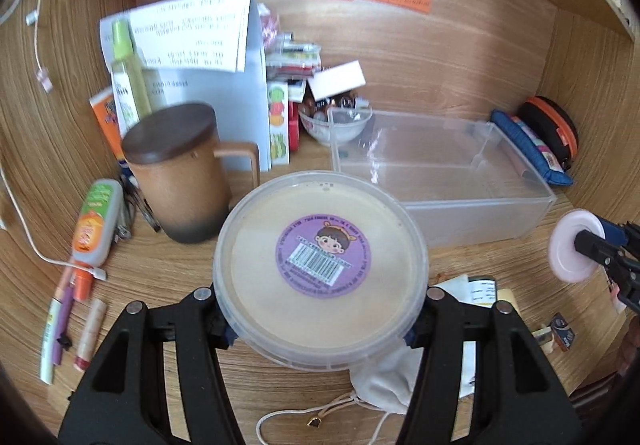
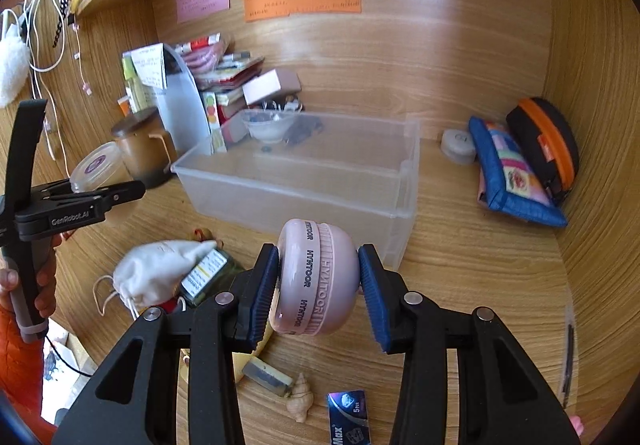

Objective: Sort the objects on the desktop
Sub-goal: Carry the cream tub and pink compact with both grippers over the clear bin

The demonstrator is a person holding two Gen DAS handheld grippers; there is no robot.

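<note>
My left gripper (image 1: 320, 309) is shut on a round clear plastic tub (image 1: 320, 269) with a purple barcode sticker on its lid, held above the desk in front of the brown mug. It also shows in the right wrist view (image 2: 96, 167). My right gripper (image 2: 320, 285) is shut on a pink round HYNTOOR case (image 2: 316, 277), held above the desk just in front of the clear plastic bin (image 2: 304, 181). In the left wrist view the pink case (image 1: 572, 251) sits at the far right, and the clear bin (image 1: 440, 173) lies behind the tub.
A lidded brown mug (image 1: 180, 173), papers, tubes and pens crowd the left. A white drawstring pouch (image 2: 156, 273), a jar, a shell (image 2: 300, 397) and a blue packet lie at the front. A blue pouch (image 2: 512, 173) and a black-orange case (image 2: 548, 141) lean at the right wall.
</note>
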